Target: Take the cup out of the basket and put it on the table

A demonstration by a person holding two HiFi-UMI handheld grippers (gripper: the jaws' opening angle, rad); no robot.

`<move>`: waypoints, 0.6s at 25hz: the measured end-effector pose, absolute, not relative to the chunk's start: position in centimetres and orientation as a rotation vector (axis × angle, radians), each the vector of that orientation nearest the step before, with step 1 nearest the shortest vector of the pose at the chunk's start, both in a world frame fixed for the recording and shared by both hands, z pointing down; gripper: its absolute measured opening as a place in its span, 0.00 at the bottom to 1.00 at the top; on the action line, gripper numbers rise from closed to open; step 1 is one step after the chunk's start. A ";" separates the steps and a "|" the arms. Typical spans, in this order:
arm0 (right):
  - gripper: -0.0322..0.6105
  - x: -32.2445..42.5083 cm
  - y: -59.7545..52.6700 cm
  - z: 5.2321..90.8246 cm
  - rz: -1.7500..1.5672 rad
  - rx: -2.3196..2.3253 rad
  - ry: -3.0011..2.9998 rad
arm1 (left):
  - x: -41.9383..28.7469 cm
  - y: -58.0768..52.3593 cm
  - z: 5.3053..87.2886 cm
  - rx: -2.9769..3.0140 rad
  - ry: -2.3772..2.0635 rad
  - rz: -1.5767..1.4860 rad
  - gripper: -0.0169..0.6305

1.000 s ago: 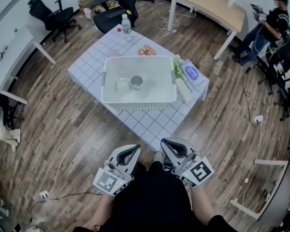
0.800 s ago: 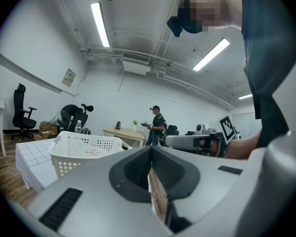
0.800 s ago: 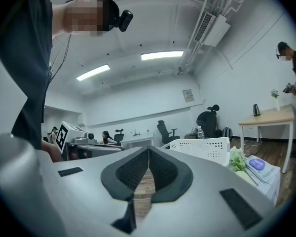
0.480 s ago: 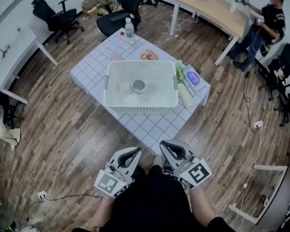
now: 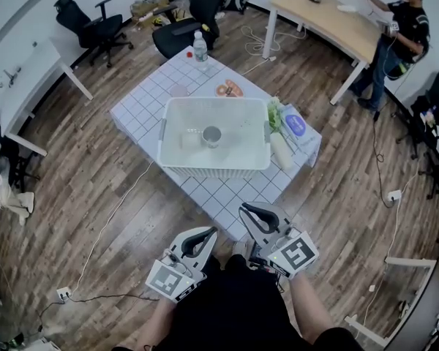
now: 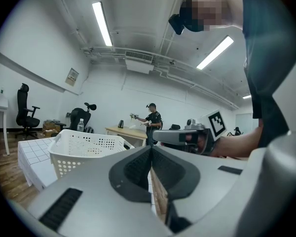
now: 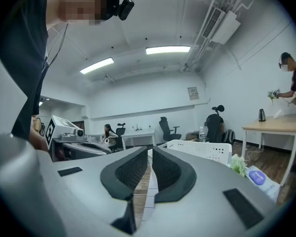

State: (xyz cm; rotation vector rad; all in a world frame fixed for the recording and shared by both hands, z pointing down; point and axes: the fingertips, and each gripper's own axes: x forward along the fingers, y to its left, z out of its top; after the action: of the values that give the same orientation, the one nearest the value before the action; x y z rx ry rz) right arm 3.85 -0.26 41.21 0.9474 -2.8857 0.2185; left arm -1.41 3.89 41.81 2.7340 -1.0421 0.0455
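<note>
Left claw is pressed together, empty. Its view shows the basket's perforated white plastic wall ahead to its left, hiding the inside. Only the head view shows the round metal cup upright in the basket, well ahead of both claws, on the grid-patterned counter. Right claw is likewise closed, empty.

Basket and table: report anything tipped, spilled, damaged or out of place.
Nothing stands out. The cup looks upright inside the basket, which sits flat on the table. The bottle at the far corner stands upright, and no spill shows.
</note>
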 end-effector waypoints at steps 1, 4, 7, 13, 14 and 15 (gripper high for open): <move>0.09 3.8 -0.9 41.1 0.201 0.932 -2.881 | -1.3 3.9 41.8 2.732 -1.045 0.045 0.04; 0.10 3.5 -2.8 40.9 0.159 0.892 -2.865 | -1.2 3.8 41.8 2.725 -1.056 0.048 0.04; 0.13 3.1 -4.4 41.1 0.130 0.852 -2.844 | -1.5 3.6 41.7 2.724 -1.066 0.045 0.04; 0.18 2.4 -7.6 41.9 0.105 0.816 -2.790 | -2.4 2.9 41.5 2.718 -1.095 0.044 0.04; 0.19 2.4 -8.1 42.1 0.097 0.806 -2.779 | -2.5 2.7 41.4 2.717 -1.097 0.041 0.04; 0.20 2.2 -8.5 42.3 0.090 0.798 -2.769 | -2.6 2.6 41.5 2.716 -1.097 0.038 0.04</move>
State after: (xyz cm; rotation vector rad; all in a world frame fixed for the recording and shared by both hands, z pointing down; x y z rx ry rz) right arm 2.24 -8.54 42.25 0.7981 -2.7693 0.0899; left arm -2.58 2.60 41.47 2.7155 -1.0975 0.0383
